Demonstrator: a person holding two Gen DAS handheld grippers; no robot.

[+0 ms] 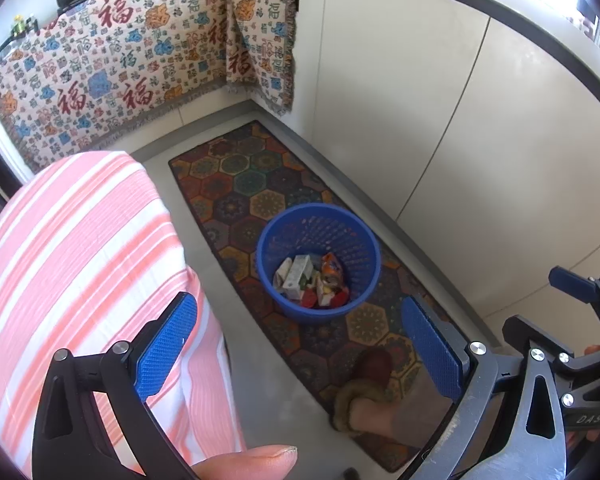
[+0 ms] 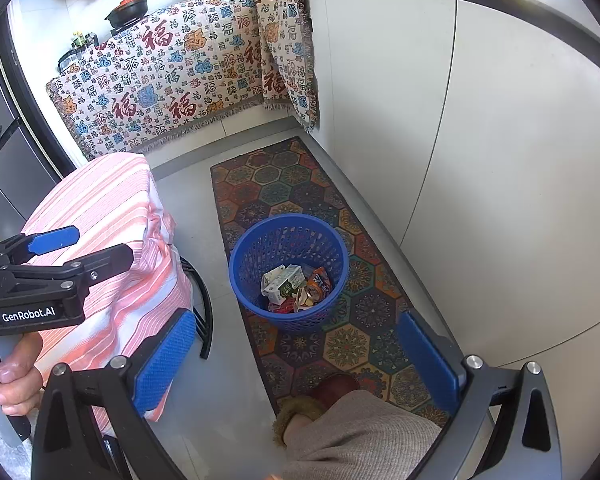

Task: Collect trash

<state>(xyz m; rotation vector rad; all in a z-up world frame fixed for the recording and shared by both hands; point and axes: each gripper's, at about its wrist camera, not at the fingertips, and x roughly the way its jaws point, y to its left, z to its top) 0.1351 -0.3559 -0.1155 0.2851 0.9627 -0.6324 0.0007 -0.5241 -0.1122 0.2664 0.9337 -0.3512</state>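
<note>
Blue ribbed pads line both claws, and both stand spread wide with nothing between them: the left gripper [image 1: 296,344] and the right gripper [image 2: 296,356] each hang high above the floor, empty, pointed down at the round blue perforated plastic basket [image 1: 360,232]. That basket sits on the long hexagon-patterned runner rug [image 1: 236,168], and the trash is already inside it: a white and green crumpled carton [image 1: 298,276] lying against an orange snack wrapper [image 1: 332,270] and smaller scraps. No loose litter shows on the floor or rug around it, so the collecting looks close to done. From here the likeliest trouble is a stray leg or claw nudging the light basket, since the person's brown fur-trimmed slipper [image 1: 364,384] stands on the rug near it; a knock could tip the contents back out. Just to the left, a pink and white striped cloth [image 1: 80,280] drapes over what seems a table or chair, and a wide-open finger swinging that way could snag it. Beyond, a cream blanket printed with red characters [image 1: 112,76] hangs over the counter front, well apart from both claws.
</note>
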